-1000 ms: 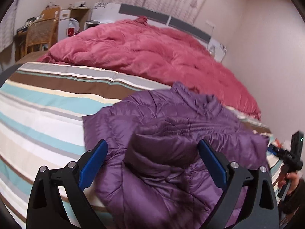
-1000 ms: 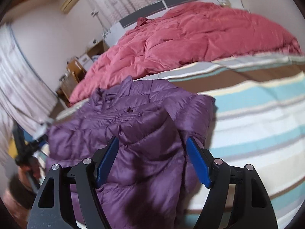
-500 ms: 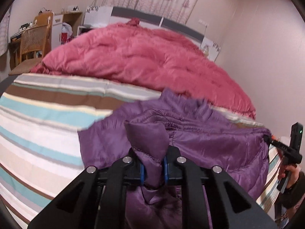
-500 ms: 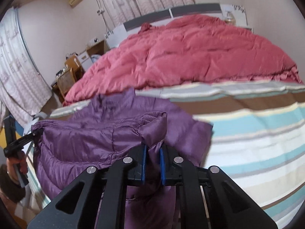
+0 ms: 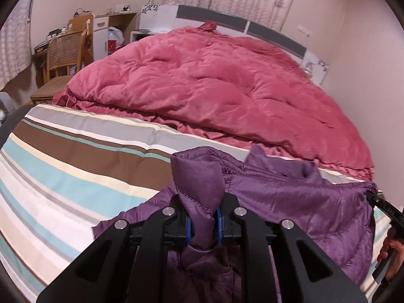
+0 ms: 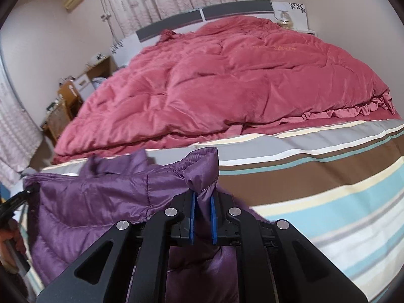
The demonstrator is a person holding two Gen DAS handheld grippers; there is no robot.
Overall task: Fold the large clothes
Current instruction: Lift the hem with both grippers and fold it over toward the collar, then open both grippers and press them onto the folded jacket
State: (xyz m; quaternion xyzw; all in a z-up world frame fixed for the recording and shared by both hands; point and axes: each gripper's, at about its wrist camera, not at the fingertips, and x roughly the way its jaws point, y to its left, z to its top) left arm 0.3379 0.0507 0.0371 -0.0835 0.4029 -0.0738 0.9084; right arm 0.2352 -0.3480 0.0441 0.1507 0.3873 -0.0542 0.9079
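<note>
A purple quilted jacket (image 5: 298, 202) lies near the front of the striped bed sheet (image 5: 63, 176), partly raised off it. My left gripper (image 5: 204, 224) is shut on a bunched corner of the jacket, which sticks up between its blue pads. In the right wrist view the same jacket (image 6: 96, 207) stretches to the left, and my right gripper (image 6: 202, 218) is shut on its other bunched corner. Each view shows the other gripper at the jacket's far end, held by a hand (image 5: 391, 255). The jacket's lower part hangs hidden below the grippers.
A crumpled red comforter (image 5: 214, 85) covers the far half of the bed up to the headboard (image 5: 242, 22). A wicker chair (image 5: 63, 55) and a desk stand at the left of the bed. A wall (image 5: 366, 50) runs along the right side. Bare striped sheet (image 6: 328, 189) lies between jacket and comforter.
Both grippers went from open around the jacket's corners to shut on them. Both then moved forward over the bed, lifting and stretching the jacket's edge between them.
</note>
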